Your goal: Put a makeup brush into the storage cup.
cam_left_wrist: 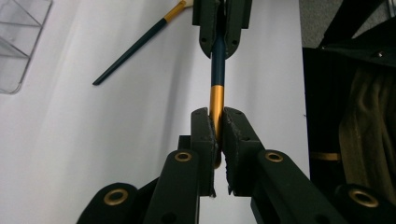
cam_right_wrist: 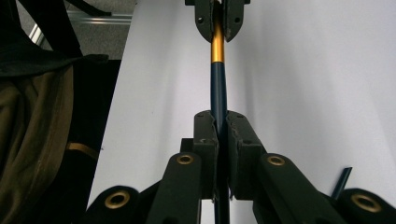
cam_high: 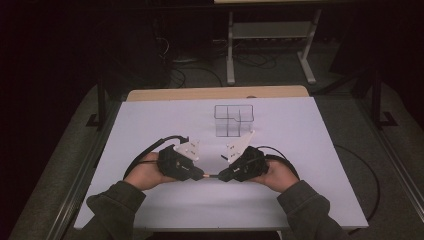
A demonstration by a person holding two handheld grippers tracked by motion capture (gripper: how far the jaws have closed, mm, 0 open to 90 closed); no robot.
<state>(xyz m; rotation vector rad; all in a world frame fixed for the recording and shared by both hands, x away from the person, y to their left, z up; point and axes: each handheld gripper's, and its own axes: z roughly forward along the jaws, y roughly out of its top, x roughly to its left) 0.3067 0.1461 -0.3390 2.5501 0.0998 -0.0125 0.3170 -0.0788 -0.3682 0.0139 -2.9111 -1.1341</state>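
Holding one thin stick [cam_left_wrist: 217, 70] between them, the left gripper [cam_high: 199, 174] and the right gripper [cam_high: 223, 175] meet tip to tip near the middle of the white surface [cam_high: 150, 125], on the person's side. The stick is dark blue with a gold band at one end. The left gripper is clamped on the gold end; the right gripper is clamped on the blue shaft — both sets of jaws are pressed tight against it, with no gap to either side. The stick hangs just above the surface, running left to right between the two hands.

A second stick [cam_left_wrist: 135, 46] of the same colours lies flat on the surface just beyond the grippers. Farther off, toward the far edge, stands a clear divided box [cam_high: 233, 120], well apart from both hands.

With two firm grips on one slim rod, the likely trouble is bending or snapping it if the hands pull apart, twist against each other or drift out of line. If one gripper lets go before the other has a steady hold, the stick could swing and slip free, since the jaws pinch only a narrow width. It could then drop and roll off toward the near edge.

No brand, label or readable writing shows on the sticks, the box or the grippers.
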